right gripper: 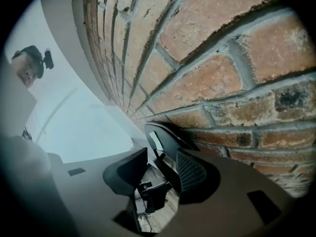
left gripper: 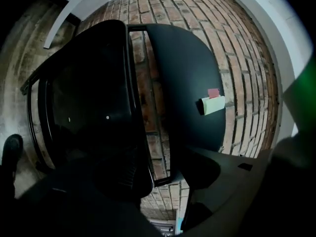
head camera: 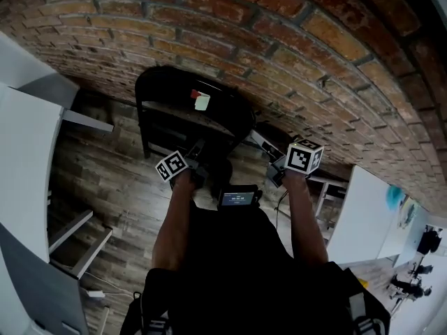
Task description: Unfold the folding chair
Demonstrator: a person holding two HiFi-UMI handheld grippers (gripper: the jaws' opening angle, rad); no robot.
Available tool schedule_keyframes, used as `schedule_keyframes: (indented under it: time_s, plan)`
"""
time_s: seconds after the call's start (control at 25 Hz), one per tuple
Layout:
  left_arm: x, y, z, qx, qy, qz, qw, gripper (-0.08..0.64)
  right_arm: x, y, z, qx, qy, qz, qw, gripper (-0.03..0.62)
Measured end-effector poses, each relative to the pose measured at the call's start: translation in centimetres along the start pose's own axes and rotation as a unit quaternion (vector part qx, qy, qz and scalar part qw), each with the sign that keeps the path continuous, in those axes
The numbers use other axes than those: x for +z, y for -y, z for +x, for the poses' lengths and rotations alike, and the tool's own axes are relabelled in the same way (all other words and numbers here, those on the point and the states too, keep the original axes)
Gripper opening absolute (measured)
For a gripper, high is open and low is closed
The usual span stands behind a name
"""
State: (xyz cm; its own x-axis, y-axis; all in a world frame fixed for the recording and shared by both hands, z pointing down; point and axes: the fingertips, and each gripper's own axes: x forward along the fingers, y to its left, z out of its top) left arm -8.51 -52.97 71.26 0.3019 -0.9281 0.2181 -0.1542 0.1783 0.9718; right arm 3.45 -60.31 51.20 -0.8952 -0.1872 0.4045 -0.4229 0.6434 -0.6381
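The folding chair (head camera: 174,89) has a smooth black seat and back, seemingly plastic and faintly glossy, on thin dark metal tubes. Its small paper label (head camera: 202,102) is matt. The brick wall (head camera: 300,54) is rough and dull. The floor (head camera: 105,180) is worn matt wood. The fingers (right gripper: 197,174) of the right gripper (right gripper: 159,176) are matt grey plastic, one with a gridded face.

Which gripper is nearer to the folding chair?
Left. The left gripper sits close in front of the folding chair, whose edge shows between its open jaws; the right gripper is further off to its right, beside the brick wall.
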Motion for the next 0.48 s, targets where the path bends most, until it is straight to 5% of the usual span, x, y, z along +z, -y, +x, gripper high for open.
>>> schedule_keyframes:
  time_s: [0.48]
  plan:
    - [1.1, -0.6, 3.2, 0.005, 0.028, 0.02, 0.9994, 0.225, 0.3, 3.3, 1.5, -0.048, -0.038, -0.041, 0.997, 0.17]
